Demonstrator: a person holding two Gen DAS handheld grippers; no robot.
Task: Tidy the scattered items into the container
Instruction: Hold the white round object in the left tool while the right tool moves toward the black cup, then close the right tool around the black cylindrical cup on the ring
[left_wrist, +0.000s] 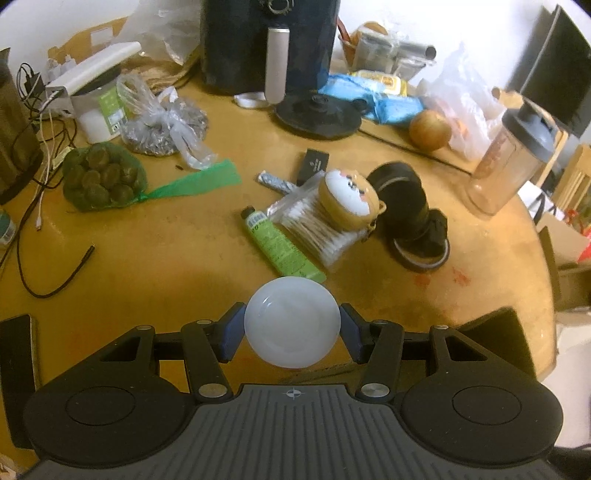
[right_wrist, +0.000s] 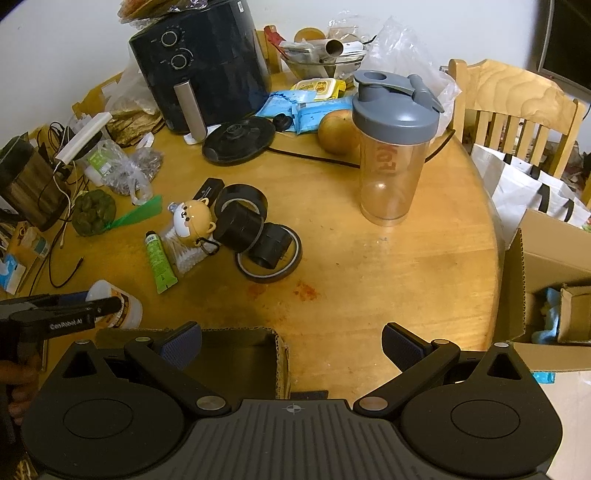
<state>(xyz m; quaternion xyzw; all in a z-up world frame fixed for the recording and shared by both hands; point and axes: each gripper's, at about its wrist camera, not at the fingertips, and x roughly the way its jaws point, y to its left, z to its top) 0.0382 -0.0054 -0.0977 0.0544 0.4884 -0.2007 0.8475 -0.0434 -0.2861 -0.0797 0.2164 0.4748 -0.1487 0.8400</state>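
My left gripper (left_wrist: 291, 326) is shut on a white bottle (left_wrist: 291, 321), seen end-on above the table; in the right wrist view the same bottle (right_wrist: 125, 304) sits sideways between the left gripper's fingers (right_wrist: 99, 306). My right gripper (right_wrist: 291, 345) is open and empty above the near table edge. An open cardboard box (right_wrist: 258, 336) stands just below it at the front. Scattered mid-table: a green tube (left_wrist: 279, 245) (right_wrist: 159, 262), a pack of cotton swabs (left_wrist: 314, 225), a dog-face case (left_wrist: 349, 195) (right_wrist: 194, 218), black tape rolls (left_wrist: 406, 199) (right_wrist: 255, 229) and a small black box (left_wrist: 312, 164).
A shaker bottle (right_wrist: 393, 147), an onion (right_wrist: 338, 131), a black air fryer (right_wrist: 207, 62), a kettle base (right_wrist: 240, 140), bagged items (left_wrist: 101, 177) and cables crowd the back and left. A wooden chair (right_wrist: 517, 110), bags and a large carton (right_wrist: 554, 258) stand right of the round table.
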